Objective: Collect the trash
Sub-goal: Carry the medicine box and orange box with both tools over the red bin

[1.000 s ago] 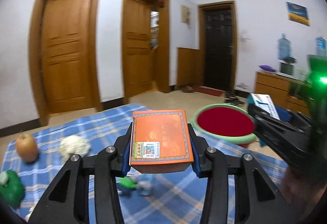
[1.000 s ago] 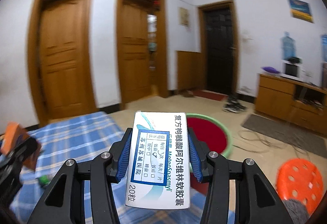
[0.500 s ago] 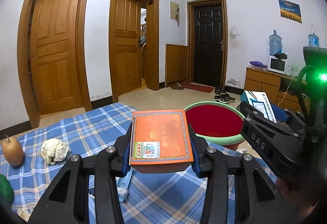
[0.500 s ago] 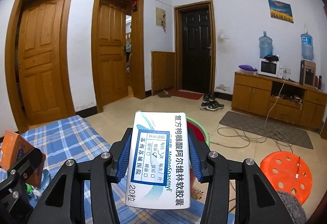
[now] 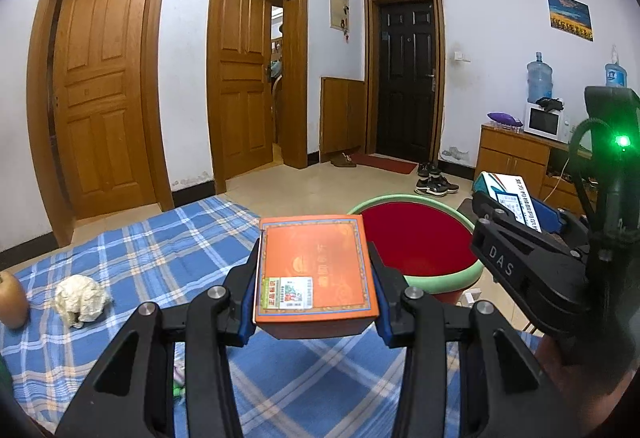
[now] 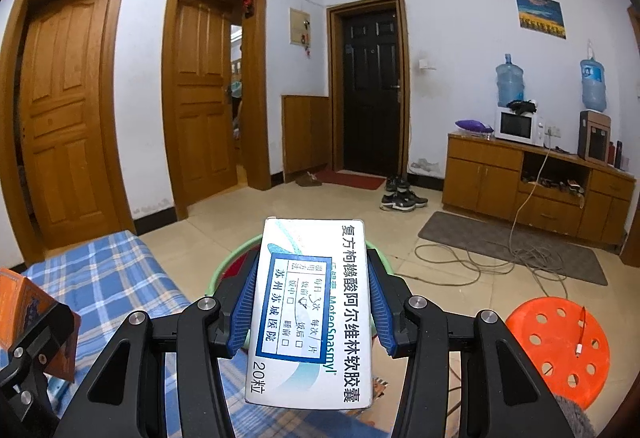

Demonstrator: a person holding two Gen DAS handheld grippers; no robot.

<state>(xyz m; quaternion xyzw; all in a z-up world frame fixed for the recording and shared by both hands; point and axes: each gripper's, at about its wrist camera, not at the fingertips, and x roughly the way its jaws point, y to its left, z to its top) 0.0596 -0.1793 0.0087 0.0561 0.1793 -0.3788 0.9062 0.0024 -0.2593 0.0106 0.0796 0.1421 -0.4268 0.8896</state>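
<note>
Over the last second both my hands have carried their loads sideways toward the basin, which now sits larger and nearer in the left view and lies right under the white box in the right view. My left tool is clamped on the orange box, and my right tool is clamped on the white box; neither grip has changed. I judge both boxes are nearly over the basin, so the drop comes next, with the orange one needing a little more travel. The surface behind is a bed with a blue plaid sheet, and a paper wad and a pear lie on it, so collecting is not finished. The basin stands on a tiled floor beside the bed; an orange stool is near it, with wooden doors and a cabinet beyond.
</note>
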